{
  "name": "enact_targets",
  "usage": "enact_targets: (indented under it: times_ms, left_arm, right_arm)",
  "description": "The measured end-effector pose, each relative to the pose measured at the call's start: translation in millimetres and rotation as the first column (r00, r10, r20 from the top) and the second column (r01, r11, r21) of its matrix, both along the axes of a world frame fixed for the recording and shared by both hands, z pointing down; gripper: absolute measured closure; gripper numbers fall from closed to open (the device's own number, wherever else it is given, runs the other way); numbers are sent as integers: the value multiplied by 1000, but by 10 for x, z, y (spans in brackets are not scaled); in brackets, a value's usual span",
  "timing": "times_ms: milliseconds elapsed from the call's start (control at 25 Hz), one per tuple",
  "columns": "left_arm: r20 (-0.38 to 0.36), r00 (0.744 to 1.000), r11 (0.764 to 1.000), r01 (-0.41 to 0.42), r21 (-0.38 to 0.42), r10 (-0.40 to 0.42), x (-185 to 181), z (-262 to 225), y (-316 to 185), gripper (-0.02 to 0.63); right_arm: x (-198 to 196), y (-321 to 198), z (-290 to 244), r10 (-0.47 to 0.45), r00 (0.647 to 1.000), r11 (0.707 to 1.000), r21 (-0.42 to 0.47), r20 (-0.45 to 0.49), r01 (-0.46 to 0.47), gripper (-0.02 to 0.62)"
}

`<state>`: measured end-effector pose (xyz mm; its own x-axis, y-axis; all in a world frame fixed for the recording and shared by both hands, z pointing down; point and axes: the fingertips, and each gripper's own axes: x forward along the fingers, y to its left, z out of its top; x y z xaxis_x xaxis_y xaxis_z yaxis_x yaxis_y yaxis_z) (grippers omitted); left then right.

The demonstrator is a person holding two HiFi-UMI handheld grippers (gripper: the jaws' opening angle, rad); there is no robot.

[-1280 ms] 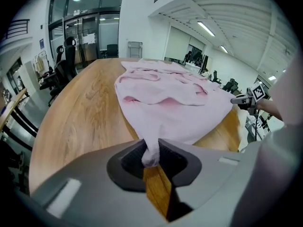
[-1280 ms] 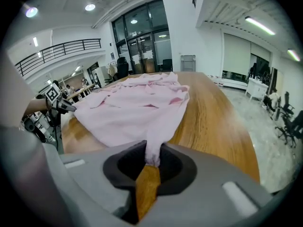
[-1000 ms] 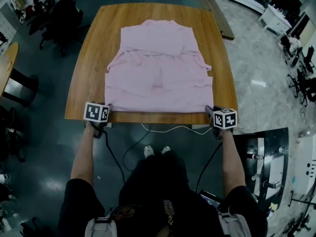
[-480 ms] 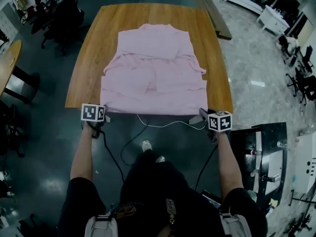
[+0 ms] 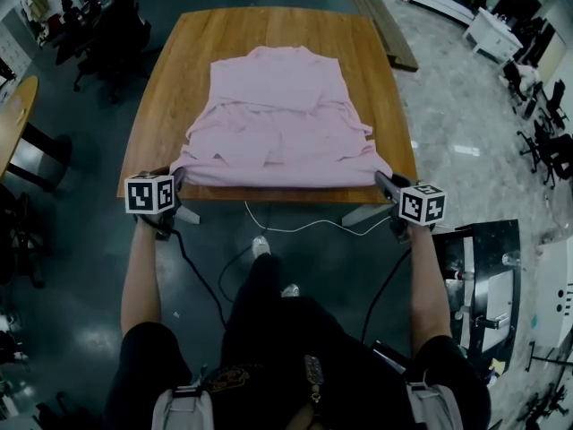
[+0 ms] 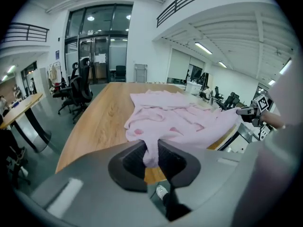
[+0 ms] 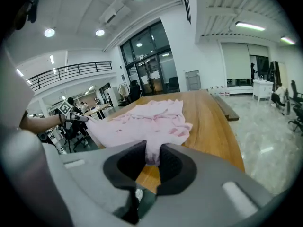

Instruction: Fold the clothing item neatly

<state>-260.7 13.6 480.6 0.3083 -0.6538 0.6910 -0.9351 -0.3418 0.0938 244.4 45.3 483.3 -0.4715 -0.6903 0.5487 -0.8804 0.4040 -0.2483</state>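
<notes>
My left hand-held gripper (image 6: pixel 151 159) has just been closing tighter, and its jaws pinch one near corner of the pink garment (image 5: pixel 277 115). My right hand-held gripper (image 7: pixel 152 156) is almost closed as well, clamped on the other near corner. Between the two, the hem hangs stretched, held up off the counter (image 5: pixel 157 97). The rest of the garment lies ahead of both on the wood, with its narrower end farthest from them.

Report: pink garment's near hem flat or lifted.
Lifted: right gripper and left gripper, jaws just closed further, hold corners of the garment off the table.
</notes>
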Motion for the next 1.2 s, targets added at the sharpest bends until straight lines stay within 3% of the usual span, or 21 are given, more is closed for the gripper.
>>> enact_targets:
  times_ms: [160, 320, 560, 800, 1200]
  left_arm:
    - [2, 1000, 995, -6, 97, 5, 20, -405, -530, 560]
    - [10, 1000, 995, -20, 102, 19, -51, -515, -1148, 560]
    - [39, 997, 998, -63, 22, 62, -77, -319, -2021, 563]
    - [117, 987, 989, -98, -110, 111, 53, 136, -2662, 566]
    - [188, 981, 970, -2, -243, 49, 38, 895, -3105, 551]
  right_arm:
    - [10, -516, -313, 12, 1000, 998, 56, 5, -12, 545]
    - [-29, -1172, -460, 34, 999, 997, 67, 19, -36, 545]
    - [-63, -2018, -388, 84, 996, 996, 20, 7, -85, 545]
    - [13, -2572, 35, 134, 991, 985, -105, -9, -134, 545]
    - [125, -3149, 770, 161, 985, 964, -224, 53, -146, 523]
